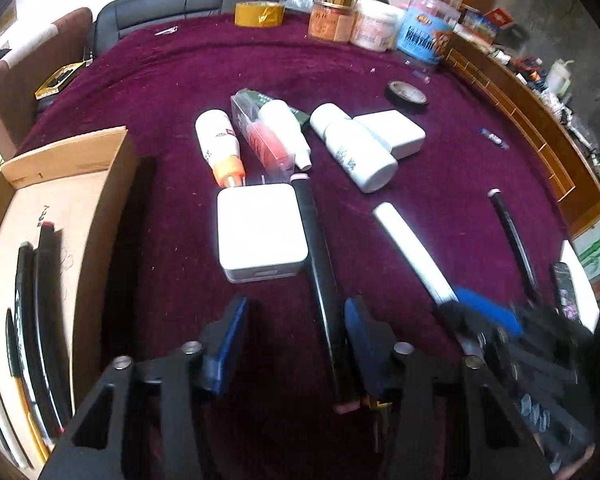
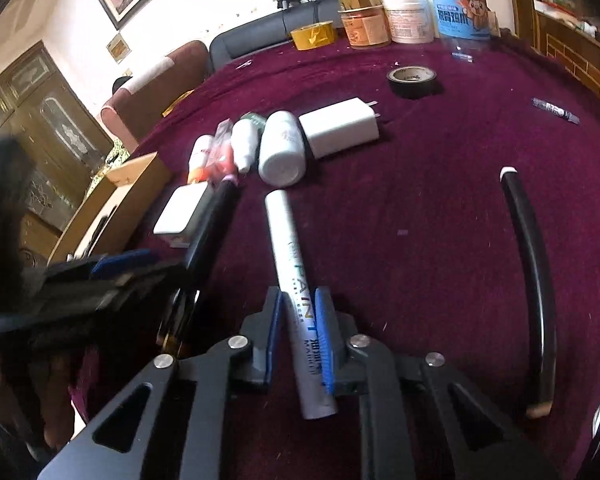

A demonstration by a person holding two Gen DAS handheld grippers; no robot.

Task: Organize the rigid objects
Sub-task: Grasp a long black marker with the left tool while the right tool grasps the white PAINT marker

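Observation:
My right gripper (image 2: 299, 334) is shut on a white paint marker (image 2: 290, 264), its blue pads pressed on the barrel just above the purple cloth; it also shows in the left wrist view (image 1: 410, 248). My left gripper (image 1: 296, 334) is open, with a black pen (image 1: 320, 276) lying between its jaws close to the right pad. A white square box (image 1: 260, 232) lies just ahead. White bottles (image 1: 360, 152), a charger (image 1: 396, 132) and a clear red-filled case (image 1: 264, 136) lie beyond.
An open cardboard box (image 1: 52, 216) holding several pens stands at the left. A second black pen (image 2: 530, 280) lies to the right. A black tape roll (image 2: 412, 78), yellow tape (image 2: 314, 35) and several jars (image 2: 410, 16) sit at the far edge.

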